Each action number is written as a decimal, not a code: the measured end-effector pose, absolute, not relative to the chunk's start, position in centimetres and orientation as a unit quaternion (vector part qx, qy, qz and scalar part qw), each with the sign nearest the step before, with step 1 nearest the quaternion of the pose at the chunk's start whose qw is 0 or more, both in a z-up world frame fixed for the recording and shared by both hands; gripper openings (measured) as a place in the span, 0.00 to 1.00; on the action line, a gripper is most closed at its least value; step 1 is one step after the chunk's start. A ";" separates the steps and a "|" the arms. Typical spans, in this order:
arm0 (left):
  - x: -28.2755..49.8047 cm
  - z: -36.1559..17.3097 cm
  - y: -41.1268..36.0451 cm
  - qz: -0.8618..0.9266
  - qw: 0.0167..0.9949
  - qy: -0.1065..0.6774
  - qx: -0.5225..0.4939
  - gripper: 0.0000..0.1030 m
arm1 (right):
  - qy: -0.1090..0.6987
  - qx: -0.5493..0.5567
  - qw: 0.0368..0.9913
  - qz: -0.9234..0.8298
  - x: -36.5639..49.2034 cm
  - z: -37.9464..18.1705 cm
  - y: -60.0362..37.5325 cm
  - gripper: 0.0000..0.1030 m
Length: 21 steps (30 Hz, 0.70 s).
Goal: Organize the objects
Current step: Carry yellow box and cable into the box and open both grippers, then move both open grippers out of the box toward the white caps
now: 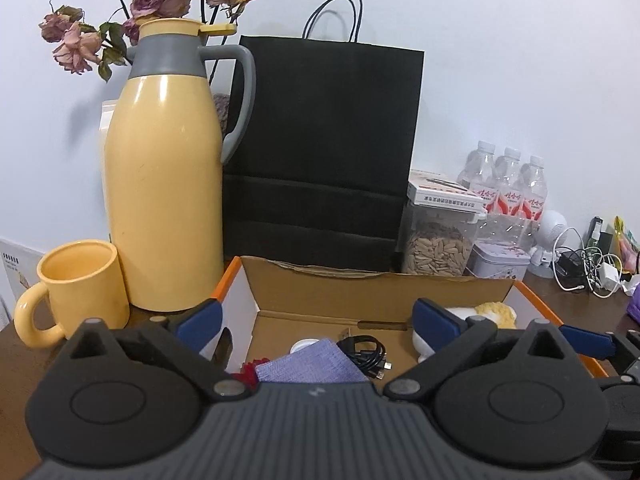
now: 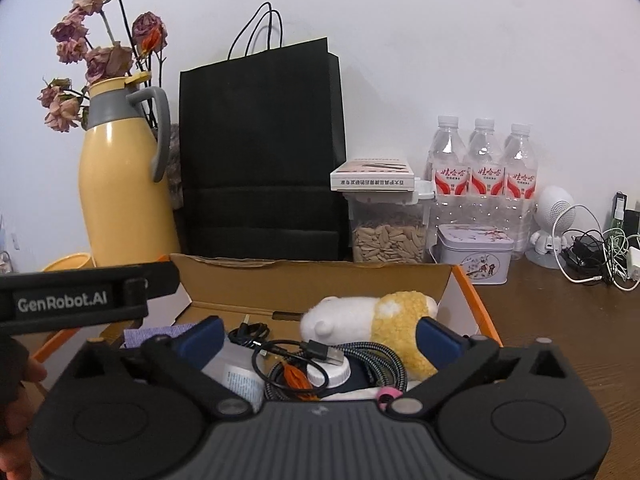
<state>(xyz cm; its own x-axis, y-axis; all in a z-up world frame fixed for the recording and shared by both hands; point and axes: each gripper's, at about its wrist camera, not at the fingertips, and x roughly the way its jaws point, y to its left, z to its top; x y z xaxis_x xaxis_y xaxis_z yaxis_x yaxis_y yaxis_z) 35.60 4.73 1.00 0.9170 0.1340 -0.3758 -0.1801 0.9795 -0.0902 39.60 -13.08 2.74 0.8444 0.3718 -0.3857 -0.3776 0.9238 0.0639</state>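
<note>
Cardboard box (image 2: pixel 248 280) sits open on the brown table (image 2: pixel 560 340), straight ahead at twelve o'clock of both grippers, with its back flap up against the black paper bag (image 2: pixel 260 152). At ten o'clock stands the tall yellow thermos (image 1: pixel 164 184), and the yellow mug (image 1: pixel 80 284) sits just beside it, near the box's left wall. Inside the box, from big to small: the white-and-yellow plush toy (image 2: pixel 368 320) toward two o'clock, a lilac cloth (image 1: pixel 308 364), a braided cable (image 2: pixel 380 360) coiled around a white cap, and a thin black USB cable (image 1: pixel 366 354).

Left gripper (image 1: pixel 316 316) hovers with its jaws wide and nothing between them; right gripper (image 2: pixel 320 332) is likewise spread wide and empty above the tangle.

Judging the risk: the two cables overlap, so closing on one may drag the other out. A leftward swing could also knock the mug or thermos.
</note>
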 end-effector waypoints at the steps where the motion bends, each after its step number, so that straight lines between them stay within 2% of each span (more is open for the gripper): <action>1: 35.6 1.0 4.7 0.081 0.977 0.188 -0.063 1.00 | 0.200 -0.007 0.960 0.195 39.6 2.7 -13.1 1.00; 21: 32.0 1.6 4.2 0.079 0.982 0.153 -0.073 1.00 | 0.184 -0.020 0.963 0.198 36.7 3.5 -14.1 1.00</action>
